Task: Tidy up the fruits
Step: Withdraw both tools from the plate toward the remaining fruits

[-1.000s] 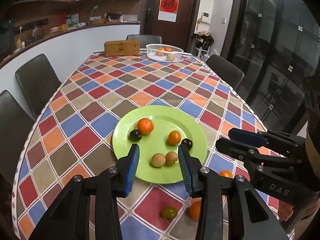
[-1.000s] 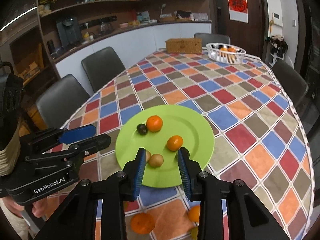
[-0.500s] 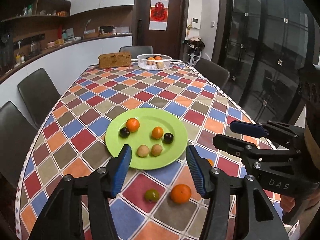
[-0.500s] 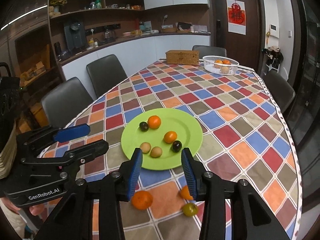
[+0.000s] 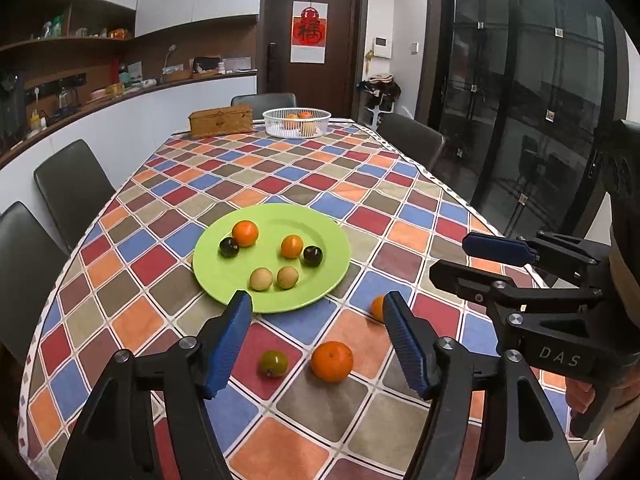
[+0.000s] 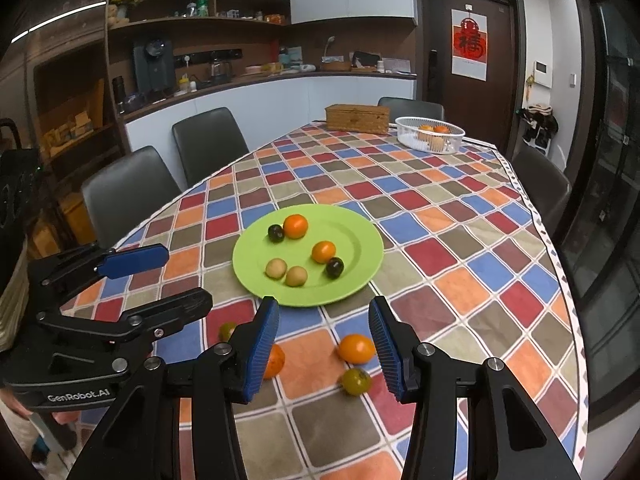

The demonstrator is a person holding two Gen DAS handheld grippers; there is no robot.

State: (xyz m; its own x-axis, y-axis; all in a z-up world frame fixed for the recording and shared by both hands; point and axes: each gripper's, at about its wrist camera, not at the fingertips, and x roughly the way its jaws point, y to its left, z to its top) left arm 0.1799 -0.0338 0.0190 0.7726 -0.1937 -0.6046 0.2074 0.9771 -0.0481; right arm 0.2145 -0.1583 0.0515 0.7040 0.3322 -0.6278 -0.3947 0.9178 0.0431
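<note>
Six fruits are seen gathered on the green plate (image 5: 332,280) near the middle of the checkered tablecloth (image 5: 280,184) — two oranges, two dark plums and two pale round fruits, all lying apart from one another. Fruit is left on the cloth between the plate and the grippers: a large orange (image 5: 332,361), a greenish fruit (image 5: 273,363) just beside it and, half hidden behind a blue pad, a smaller orange (image 5: 377,308). In the right wrist view two greenish fruits are shown, one of them (image 6: 355,381) near that smaller orange (image 6: 356,348), so four pieces may be counted off the plate.

The left gripper (image 5: 316,332) is held above the loose fruit with its jaws wide apart and nothing between them; the right gripper (image 6: 324,338) is likewise spread and empty. A white basket (image 5: 296,122) holding more fruit and a wicker box (image 5: 221,121) are set at the far end of the table, well apart from the plate.

The task is judged to be past its midpoint — most of the fruit has been plated, and the loose pieces near the table edge remain to be picked up.
</note>
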